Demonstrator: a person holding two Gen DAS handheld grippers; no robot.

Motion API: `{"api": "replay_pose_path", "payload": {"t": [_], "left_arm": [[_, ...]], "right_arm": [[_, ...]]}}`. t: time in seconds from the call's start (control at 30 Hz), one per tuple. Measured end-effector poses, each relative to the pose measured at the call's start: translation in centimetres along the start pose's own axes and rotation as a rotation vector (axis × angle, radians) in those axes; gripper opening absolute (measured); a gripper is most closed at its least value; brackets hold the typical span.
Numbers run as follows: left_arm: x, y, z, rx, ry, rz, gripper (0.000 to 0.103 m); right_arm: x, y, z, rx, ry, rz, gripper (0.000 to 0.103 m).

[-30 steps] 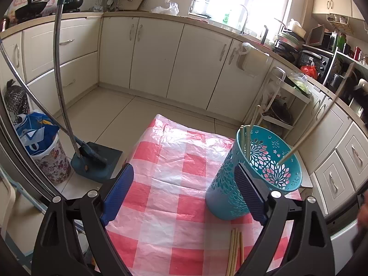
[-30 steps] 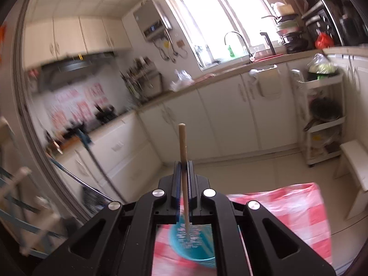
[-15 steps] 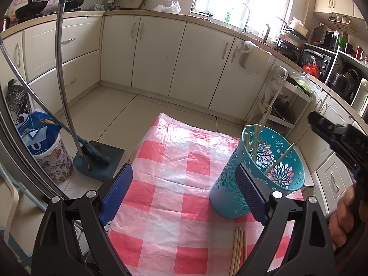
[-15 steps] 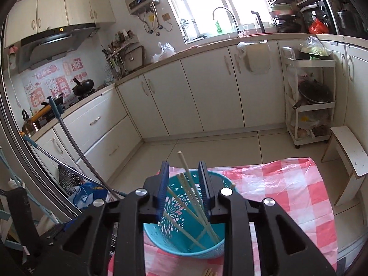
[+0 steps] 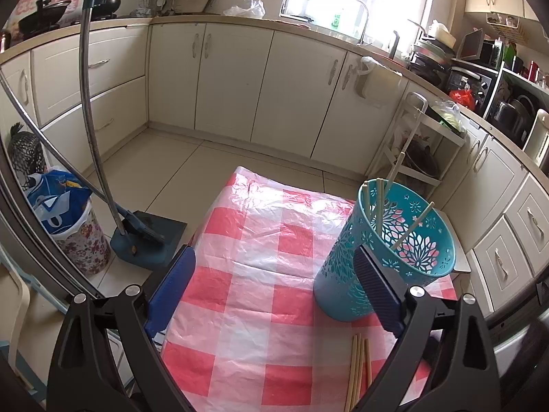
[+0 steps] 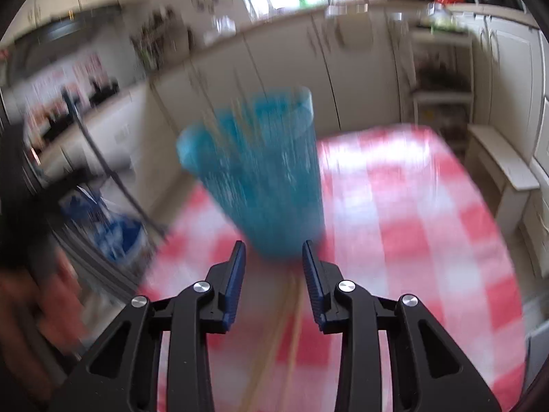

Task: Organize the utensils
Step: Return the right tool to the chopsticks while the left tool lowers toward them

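Observation:
A teal cut-out holder [image 5: 387, 257] stands at the right of the red-and-white checked tablecloth [image 5: 267, 261] with several wooden chopsticks [image 5: 377, 206] leaning in it. More loose chopsticks [image 5: 358, 367] lie on the cloth just in front of it. My left gripper [image 5: 274, 285] hangs open over the cloth, its right finger in front of the holder's near wall, nothing between the jaws. In the blurred right wrist view my right gripper [image 6: 273, 274] is low over the cloth, jaws opening and empty, with the holder [image 6: 260, 171] just beyond and the loose chopsticks [image 6: 291, 326] beneath it.
A dustpan and broom [image 5: 144, 237] and a floral bin with a blue bag [image 5: 65, 219] stand on the floor left of the table. Cream cabinets [image 5: 240, 82] run along the back. A white rack [image 5: 429, 144] stands behind the holder. A hand [image 6: 37, 312] shows at lower left.
My right gripper let go of its chopstick, which now leans in the holder, then opened and dropped low toward the loose chopsticks. The left gripper has stayed put.

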State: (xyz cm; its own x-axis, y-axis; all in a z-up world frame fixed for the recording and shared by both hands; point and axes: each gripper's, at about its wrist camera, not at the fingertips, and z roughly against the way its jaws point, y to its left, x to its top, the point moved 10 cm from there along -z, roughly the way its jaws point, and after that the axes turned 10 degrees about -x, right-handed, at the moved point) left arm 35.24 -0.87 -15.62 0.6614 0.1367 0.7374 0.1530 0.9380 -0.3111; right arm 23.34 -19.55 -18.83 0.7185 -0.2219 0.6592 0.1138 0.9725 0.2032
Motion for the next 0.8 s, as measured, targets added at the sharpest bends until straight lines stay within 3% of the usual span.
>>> {"api": "replay_pose_path", "payload": {"t": [0.17,0.4,0.8], "left_arm": [[-0.3,-0.3,-0.3,0.005,0.016,-0.021,0.090],[-1.5,-0.8,-1.3,0.019,0.070,-0.065,0.091],[-7.8,-2.8,-5.1,0.030,0.288,-0.236,0.091]], "right_arm": [[-3.2,-0.2,-2.4,-0.027,0.063,0.019,0.029],[-4.1,-1.4,-3.5,-0.057,0.096,0.020,0.026],[-4.4,-1.4,-3.4,-0.037,0.097,0.045,0.025]]}}
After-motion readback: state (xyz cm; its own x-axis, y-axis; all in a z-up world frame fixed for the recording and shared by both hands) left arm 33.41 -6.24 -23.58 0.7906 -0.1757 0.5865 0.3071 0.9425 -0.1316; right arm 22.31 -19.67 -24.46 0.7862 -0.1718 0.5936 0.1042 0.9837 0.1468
